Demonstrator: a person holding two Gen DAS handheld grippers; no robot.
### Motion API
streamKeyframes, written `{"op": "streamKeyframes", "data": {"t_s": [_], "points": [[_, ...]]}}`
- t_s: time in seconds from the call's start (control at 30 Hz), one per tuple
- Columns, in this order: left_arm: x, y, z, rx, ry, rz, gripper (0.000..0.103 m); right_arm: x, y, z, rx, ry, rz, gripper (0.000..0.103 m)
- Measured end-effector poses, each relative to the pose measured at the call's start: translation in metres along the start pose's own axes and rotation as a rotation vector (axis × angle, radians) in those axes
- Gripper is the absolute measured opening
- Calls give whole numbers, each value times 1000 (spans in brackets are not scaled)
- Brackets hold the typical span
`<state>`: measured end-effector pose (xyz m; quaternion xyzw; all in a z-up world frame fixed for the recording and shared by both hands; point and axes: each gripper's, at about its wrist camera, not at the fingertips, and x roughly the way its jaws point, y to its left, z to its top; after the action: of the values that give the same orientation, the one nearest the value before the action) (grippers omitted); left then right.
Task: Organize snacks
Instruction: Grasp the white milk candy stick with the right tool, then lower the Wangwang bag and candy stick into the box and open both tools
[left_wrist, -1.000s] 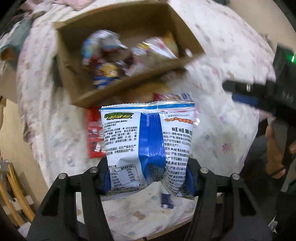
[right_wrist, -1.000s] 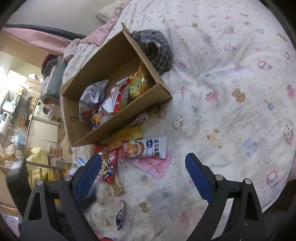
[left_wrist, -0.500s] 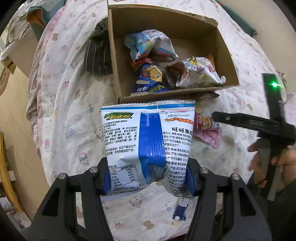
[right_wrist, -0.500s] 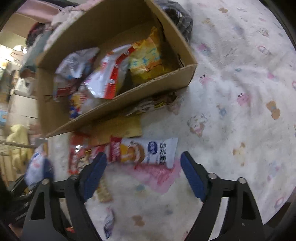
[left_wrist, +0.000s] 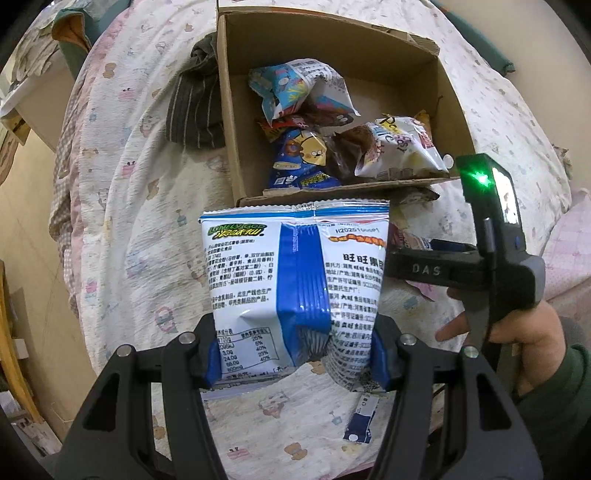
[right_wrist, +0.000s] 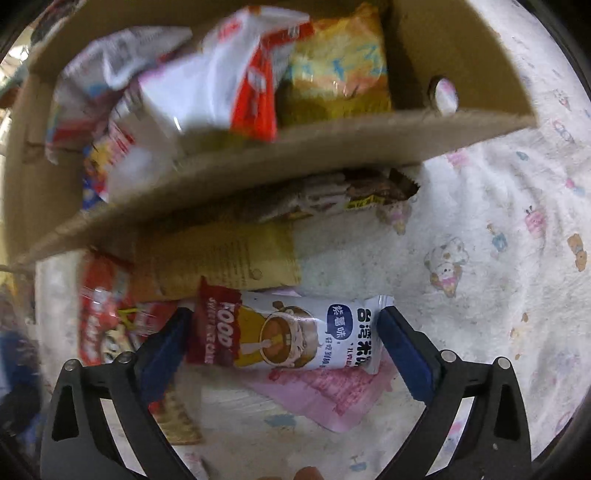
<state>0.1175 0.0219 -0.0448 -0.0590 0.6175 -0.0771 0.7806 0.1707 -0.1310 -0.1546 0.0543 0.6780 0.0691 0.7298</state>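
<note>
The left hand-held gripper (left_wrist: 295, 360) is squeezing the bag (left_wrist: 293, 284) just before the box (left_wrist: 236, 122) — lift it over the wall first. The right hand-held gripper (right_wrist: 282, 347) is spread wide around the bar (right_wrist: 288, 334) on the bed (right_wrist: 480, 258).

- The right gripper (right_wrist: 280, 343) has come down from high over the open brown cardboard box (right_wrist: 295, 147) to just in front of its near wall; its spread blue-padded fingers (right_wrist: 404, 354) now flank the white and maroon snack bar packet (right_wrist: 286, 334) lying before the box
- The box has swung in the left wrist view from tilted to nearly square-on (left_wrist: 332, 192); its inside shows more fully
- In that view the right gripper (left_wrist: 417, 267) has moved in toward the box's near wall, from the picture's right edge
</note>
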Motion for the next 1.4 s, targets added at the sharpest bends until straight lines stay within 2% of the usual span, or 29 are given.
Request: {"op": "streamKeyframes", "data": {"t_s": [0.1,0.27,0.43,0.47,0.5,0.6,0.7,0.8,1.03,1.2,1.4], "points": [[0,0,0,3,-2,0,57,1,0,-1,-10,-2,-2,101],[2,1,0,-1,3,2,57,-2,-22,1,34,3,83,96],[2,1,1,3,6,6,57,-19,-37,-6,41,-40,155,89],[3,1,1,2,7,7,57,-21,-42,-8,44,-43,163,81],[3,1,1,1,7,9,57,-22,-47,-9,52,-42,167,76],[2,2,1,-8,7,8,57,-25,-64,-14,84,-41,200,75],[3,2,1,-14,6,6,57,-40,-77,-19,86,-97,192,75],[4,0,2,-12,6,7,57,-53,-85,-17,101,-126,231,75],[7,-10,3,1,-2,34,57,-75,-109,-29,105,-134,266,76],[-4,-13,4,-14,-63,75,57,-82,-92,-35,79,-167,309,76],[-34,-18,13,-31,-173,92,57,-122,-78,-35,24,-264,415,76]]}}
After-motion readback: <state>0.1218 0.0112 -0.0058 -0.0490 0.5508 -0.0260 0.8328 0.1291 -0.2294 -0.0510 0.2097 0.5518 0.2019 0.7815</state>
